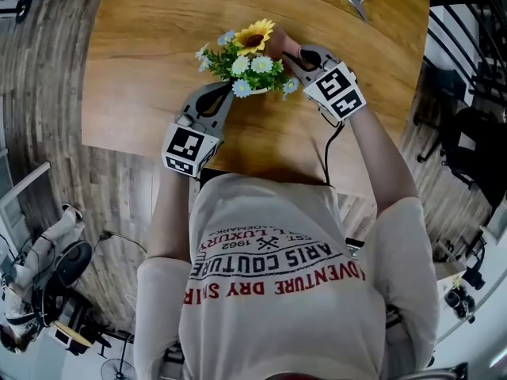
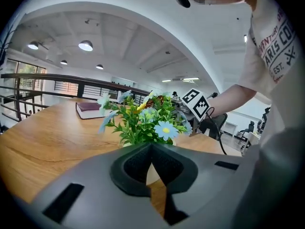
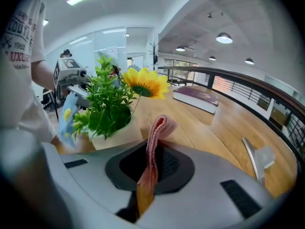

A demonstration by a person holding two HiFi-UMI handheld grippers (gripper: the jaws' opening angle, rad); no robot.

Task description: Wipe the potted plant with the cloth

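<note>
Wiping looks underway: right gripper (image 1: 295,55), clenched on the cloth (image 3: 155,128), sits against the plant (image 1: 250,60) mid-table (image 1: 142,70), left gripper (image 1: 224,95) closed empty just beside it, so next the cloth should brush leaves lightly.

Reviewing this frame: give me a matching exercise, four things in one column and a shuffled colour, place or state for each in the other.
Things
1. sunflower
2. cloth
3. book
4. left gripper

Descriptions
A. jaws together, nothing between them
B. lying flat on the table, beyond the potted plant
C. yellow, the topmost bloom
D. pink, pinched in the right gripper

Pairs: 1-C, 2-D, 3-B, 4-A
</note>
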